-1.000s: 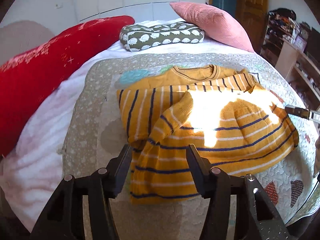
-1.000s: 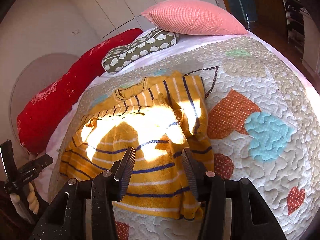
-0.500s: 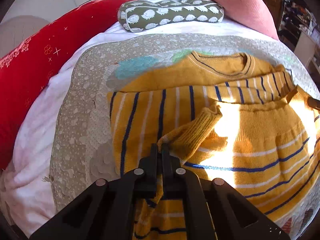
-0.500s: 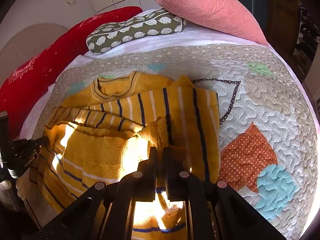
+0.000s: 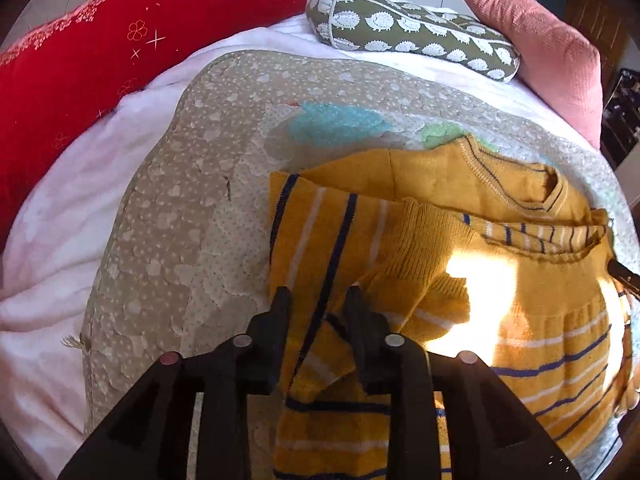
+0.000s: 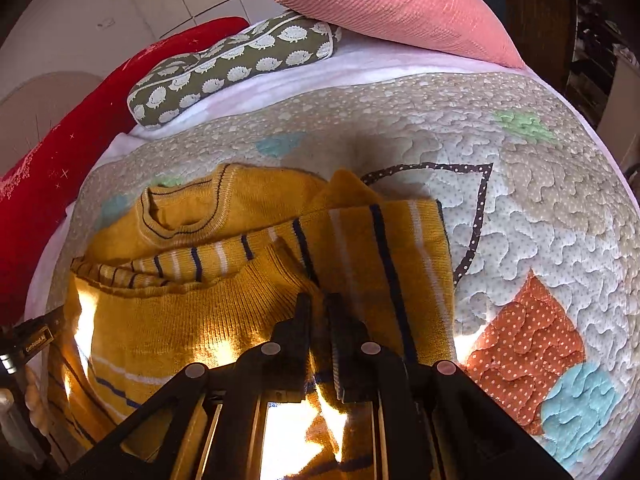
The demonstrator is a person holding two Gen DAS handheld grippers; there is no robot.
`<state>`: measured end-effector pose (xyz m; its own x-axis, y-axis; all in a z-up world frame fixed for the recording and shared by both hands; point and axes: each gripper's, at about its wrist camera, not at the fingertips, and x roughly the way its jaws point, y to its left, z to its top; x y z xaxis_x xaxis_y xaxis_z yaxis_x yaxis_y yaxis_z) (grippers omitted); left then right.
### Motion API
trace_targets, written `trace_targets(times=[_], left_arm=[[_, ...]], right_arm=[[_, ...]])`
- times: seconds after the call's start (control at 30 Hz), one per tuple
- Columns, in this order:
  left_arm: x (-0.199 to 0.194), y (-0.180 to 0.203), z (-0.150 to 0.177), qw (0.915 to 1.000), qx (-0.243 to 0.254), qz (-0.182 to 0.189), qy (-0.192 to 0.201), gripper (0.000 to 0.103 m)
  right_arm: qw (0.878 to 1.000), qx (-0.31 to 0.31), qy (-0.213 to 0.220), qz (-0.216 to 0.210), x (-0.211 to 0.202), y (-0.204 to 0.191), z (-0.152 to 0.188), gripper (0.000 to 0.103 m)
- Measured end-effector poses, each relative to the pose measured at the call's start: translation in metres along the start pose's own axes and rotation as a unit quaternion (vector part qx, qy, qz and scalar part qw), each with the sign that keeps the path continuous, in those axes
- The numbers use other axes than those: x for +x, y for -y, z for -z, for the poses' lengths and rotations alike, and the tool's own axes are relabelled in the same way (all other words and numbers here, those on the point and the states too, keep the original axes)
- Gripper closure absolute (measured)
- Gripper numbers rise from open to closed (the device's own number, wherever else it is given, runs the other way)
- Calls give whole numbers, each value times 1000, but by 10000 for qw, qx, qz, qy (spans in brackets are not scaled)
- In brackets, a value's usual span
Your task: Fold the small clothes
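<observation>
A small mustard-yellow sweater (image 5: pixel 440 184) with navy and white stripes lies on the quilt, its lower half folded up toward the collar. It also shows in the right wrist view (image 6: pixel 248 200). My left gripper (image 5: pixel 318 300) is open, its fingers astride the sweater's left folded edge. My right gripper (image 6: pixel 318 308) is shut on the sweater's folded hem near its right side; the fabric bunches at the fingertips. The left gripper's tip shows at the left edge of the right wrist view (image 6: pixel 36 340).
A beige patchwork quilt (image 5: pixel 180 220) covers the bed. A red bolster (image 5: pixel 120 40), a green hedgehog-print pillow (image 5: pixel 408 28) and a pink cushion (image 5: pixel 540 44) lie along the far side. White bedding (image 5: pixel 60 240) lies left. Shelves (image 6: pixel 600 60) stand at far right.
Both grippers closed on the hem and carried it up toward the collar. My left gripper has now opened; the right stays shut.
</observation>
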<state>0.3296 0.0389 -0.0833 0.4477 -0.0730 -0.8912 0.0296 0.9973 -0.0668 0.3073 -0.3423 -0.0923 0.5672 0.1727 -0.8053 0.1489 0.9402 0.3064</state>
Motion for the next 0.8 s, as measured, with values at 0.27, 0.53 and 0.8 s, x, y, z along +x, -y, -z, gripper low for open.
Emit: trace_targets(times=[0.27, 0.53, 0.8], left_arm=[[-68, -48, 36, 9966, -497, 173, 626, 36], [-63, -84, 65, 9944, -721, 609, 485, 31], [-25, -46, 26, 9849, 136, 1725, 61, 28]], right_arm=[[9954, 136, 853, -416, -98, 12, 35, 55], [9941, -919, 246, -519, -110, -32, 118, 53], [9389, -3365, 39, -719, -66, -202, 179, 49]])
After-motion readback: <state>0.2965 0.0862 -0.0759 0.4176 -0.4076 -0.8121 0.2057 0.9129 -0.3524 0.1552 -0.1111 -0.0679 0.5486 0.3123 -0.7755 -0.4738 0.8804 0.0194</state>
